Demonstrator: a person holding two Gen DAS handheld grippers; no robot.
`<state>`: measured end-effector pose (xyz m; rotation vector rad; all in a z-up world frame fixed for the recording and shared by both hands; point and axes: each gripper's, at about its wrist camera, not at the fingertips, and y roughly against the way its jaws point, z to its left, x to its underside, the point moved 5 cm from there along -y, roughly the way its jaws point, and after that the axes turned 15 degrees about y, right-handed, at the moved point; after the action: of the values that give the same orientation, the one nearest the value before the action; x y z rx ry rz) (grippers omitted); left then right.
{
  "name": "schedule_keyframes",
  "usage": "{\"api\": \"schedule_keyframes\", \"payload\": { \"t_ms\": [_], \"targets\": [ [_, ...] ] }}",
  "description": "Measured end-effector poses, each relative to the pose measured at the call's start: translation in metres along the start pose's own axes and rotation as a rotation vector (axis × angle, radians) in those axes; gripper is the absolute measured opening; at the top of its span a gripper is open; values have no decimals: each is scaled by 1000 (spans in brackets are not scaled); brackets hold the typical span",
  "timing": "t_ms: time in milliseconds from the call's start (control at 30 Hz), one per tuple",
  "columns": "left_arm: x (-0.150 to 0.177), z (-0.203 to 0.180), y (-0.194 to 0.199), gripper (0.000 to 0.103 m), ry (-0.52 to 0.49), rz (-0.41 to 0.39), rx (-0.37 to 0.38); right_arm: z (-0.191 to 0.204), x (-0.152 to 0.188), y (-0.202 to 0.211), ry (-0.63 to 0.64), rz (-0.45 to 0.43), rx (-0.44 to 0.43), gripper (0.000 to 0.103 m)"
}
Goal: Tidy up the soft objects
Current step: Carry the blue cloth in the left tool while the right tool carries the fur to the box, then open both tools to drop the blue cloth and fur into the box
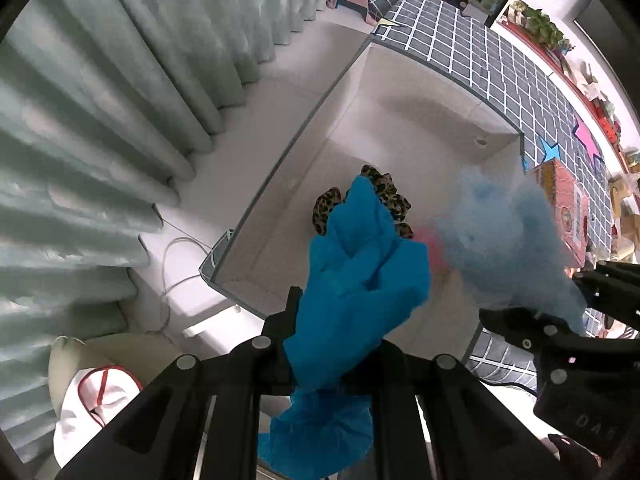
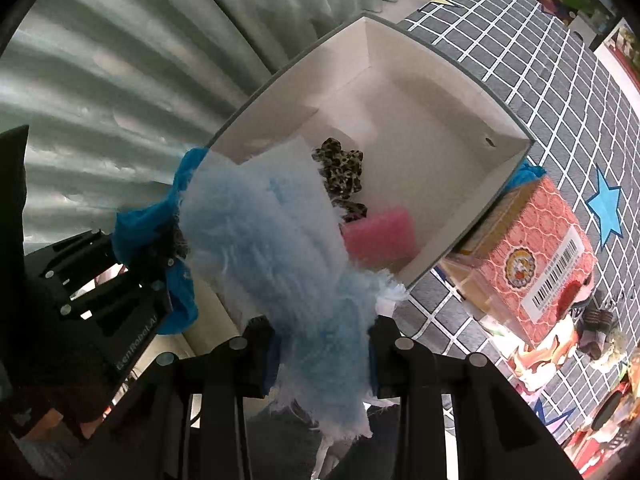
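Both wrist cameras look steeply down, close above the open white cardboard box (image 1: pixel 404 128) (image 2: pixel 420 92). Each view shares its interior.

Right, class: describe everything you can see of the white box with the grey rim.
The box is rectangular and open-topped, with plain white inner walls, a thin grey rim and a small hole in one end wall. It looks like stiff card or fabric board. It rests on a grey checked mat beside pale curtains, next to a red patterned carton. Inside lie a leopard-print scrunchie and a pink sponge.
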<state>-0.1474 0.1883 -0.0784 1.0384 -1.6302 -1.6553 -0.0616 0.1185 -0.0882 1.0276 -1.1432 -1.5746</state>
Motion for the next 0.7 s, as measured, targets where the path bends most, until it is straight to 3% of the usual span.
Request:
{"api": "schedule_keyframes", "payload": {
  "t_ms": [167,233,400,433,467,500,533,700],
  "targets": [
    [-2,0,-5,14,10,9,1,-4,-9,-5,-27,-1,-15,34],
    [-2,-1,-8,19,12,16,7,-7,-12,-6,-39,-1,-14,34],
    [-1,1,-10,56,23,20,9,-11,-18,-5,-46,-17,-29,34],
    [-1,1,-9,59,25,18,13,-13,-20,-4,-46,-21,-30,35],
    [-1,2,-8,66,29,17,19,-14,-22,-3,-46,-26,-29,37],
    [-2,2,-7,73,36,18,21,-17,-27,-3,-48,-28,-29,47],
    [-2,3,-6,77,43,21,23,-17,-27,-2,-50,-36,-30,56],
    [-2,6,-9,82,71,54,24,-23,-31,4,-52,-51,-21,61]
  ]
}}
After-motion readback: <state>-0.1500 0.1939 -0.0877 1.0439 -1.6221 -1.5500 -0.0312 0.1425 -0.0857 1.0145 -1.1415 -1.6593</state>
